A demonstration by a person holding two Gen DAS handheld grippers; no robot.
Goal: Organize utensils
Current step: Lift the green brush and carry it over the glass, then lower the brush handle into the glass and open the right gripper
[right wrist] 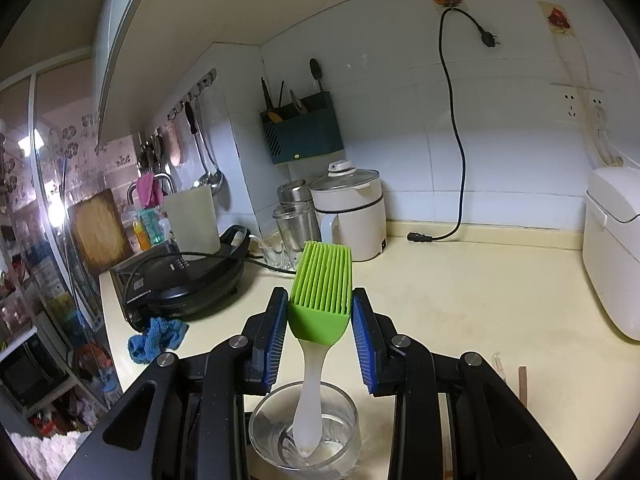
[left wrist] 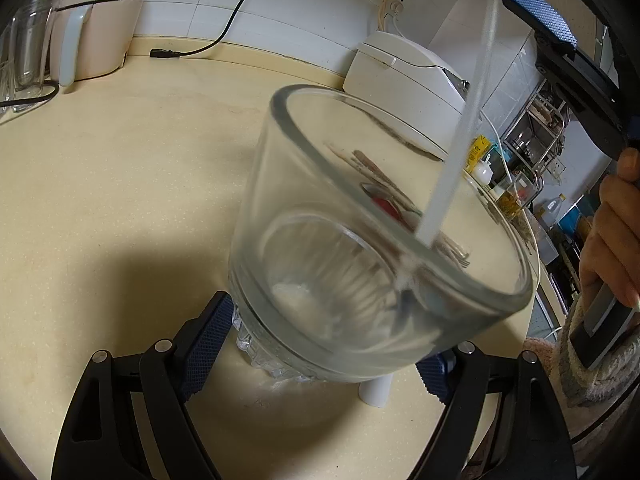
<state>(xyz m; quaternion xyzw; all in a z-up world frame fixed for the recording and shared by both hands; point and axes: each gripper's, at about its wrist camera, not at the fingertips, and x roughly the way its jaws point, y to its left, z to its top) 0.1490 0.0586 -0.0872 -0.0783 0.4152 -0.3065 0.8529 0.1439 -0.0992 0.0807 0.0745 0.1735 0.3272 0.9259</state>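
A: Nearest the lens, left wrist view: left gripper point(left wrist: 320, 344), jaws spread wide, blue pads on either side of the base of the glass cup point(left wrist: 372, 236). The pad on one side sits against the cup's ribbed foot; the other pad is mostly hidden behind the glass. Contact there I cannot tell.

B: Cup upright?

A: Looks tilted in that view, though the fisheye may account for it. It is on the cream counter point(left wrist: 120, 200). Thick rim, clear wall.

B: Contents?

A: The white handle of the pastry brush point(left wrist: 460, 148) goes down into it, tip near the bottom. Something metallic also lies low inside; too blurred to name. Through the glass, more utensils lie on the counter behind, among them something red.

B: Right side?

A: Right gripper point(right wrist: 320, 316), jaws closed in on the green silicone head of the pastry brush point(right wrist: 320, 292), one pad on each side of it. Bristles point up, handle hangs straight down into the glass cup point(right wrist: 304, 428) below.

B: Surroundings?

A: White rice cooker point(left wrist: 404, 76) just behind the cup. White electric kettle point(right wrist: 352, 216) at the back wall, a loose black power cord point(right wrist: 456, 128) hanging beside it. Black griddle point(right wrist: 184, 276) near the counter's far end, blue cloth point(right wrist: 156, 340) in front of it.
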